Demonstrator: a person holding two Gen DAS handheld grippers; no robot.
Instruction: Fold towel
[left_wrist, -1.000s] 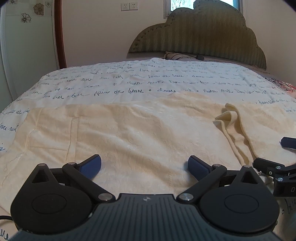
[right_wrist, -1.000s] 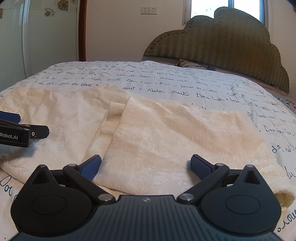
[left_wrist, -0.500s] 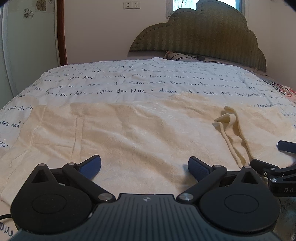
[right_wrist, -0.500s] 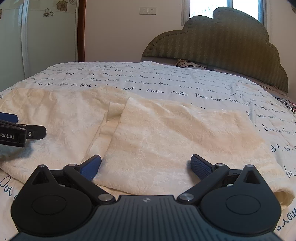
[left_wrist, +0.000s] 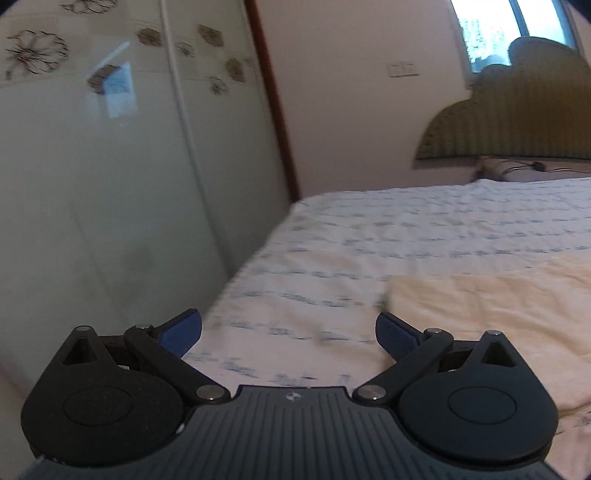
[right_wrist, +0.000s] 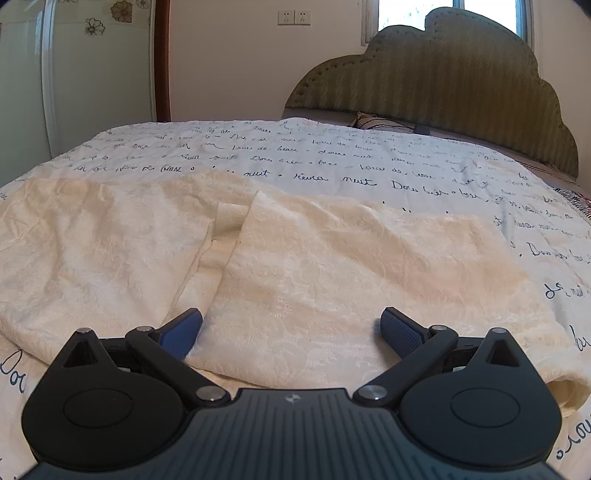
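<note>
Presently both tongs stand released: the right gripper (right_wrist: 291, 332) hovers over the cream towel's (right_wrist: 332, 266) folded flap, the left gripper (left_wrist: 288, 332) left of the towel's edge.

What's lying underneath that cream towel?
The cream towel lies on a white bedspread printed with handwriting. Its right part is folded over itself; what the bedspread covers is hidden.

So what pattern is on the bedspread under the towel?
White bedspread with dark handwritten script lines; clearest in the right wrist view.
</note>
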